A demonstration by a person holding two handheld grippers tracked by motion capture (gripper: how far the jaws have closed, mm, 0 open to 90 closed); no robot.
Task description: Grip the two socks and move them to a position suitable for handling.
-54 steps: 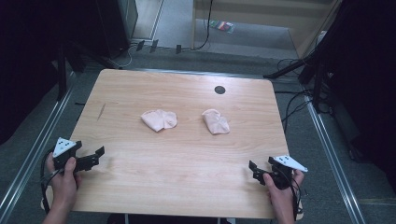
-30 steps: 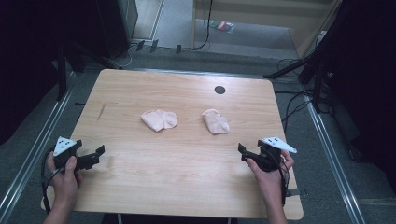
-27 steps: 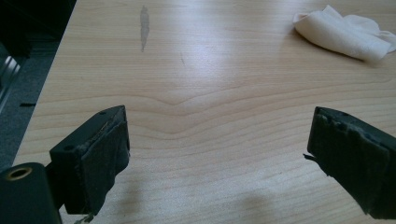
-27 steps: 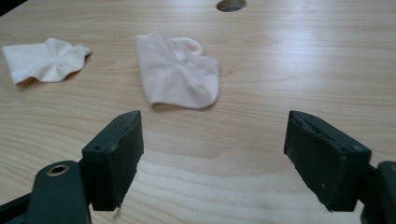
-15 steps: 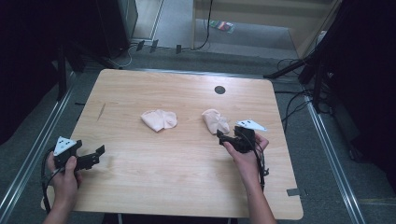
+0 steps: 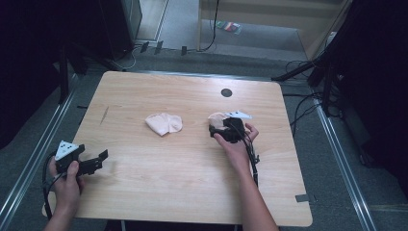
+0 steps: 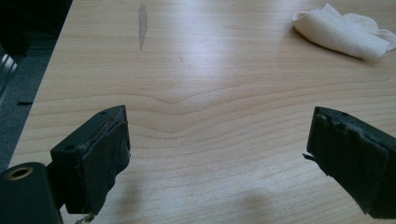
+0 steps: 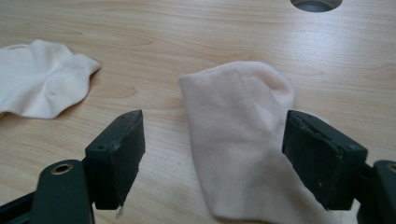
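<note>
Presently, item one: my right claw (image 6: 215, 129), held in my right hand (image 6: 236, 142), low over the desk (image 6: 159, 173). Jaws stand wide, pads pressing on nothing; they have just been closing a little and then easing back, with cloth between them.

Item two: a pale pink sock (image 8: 243, 140), lying flat on the desk between the right claw's jaws, nearer its right-hand jaw in the right gripper view. Its rounded end points away from the claw; its near end runs down under the claw.

Item three: a second pale sock (image 6: 164, 123), crumpled, beyond the right claw and off to its left, well apart from the first.

Item four: a round dark hole (image 6: 226, 92) in the desk, past the first sock, far from the claw.

Item five: my left claw (image 6: 98, 159), in my left hand (image 6: 67, 183) at the near left corner. Jaws wide, bare wood between them. The crumpled sock (image 7: 343, 32) lies far ahead of it, to its right.
</note>
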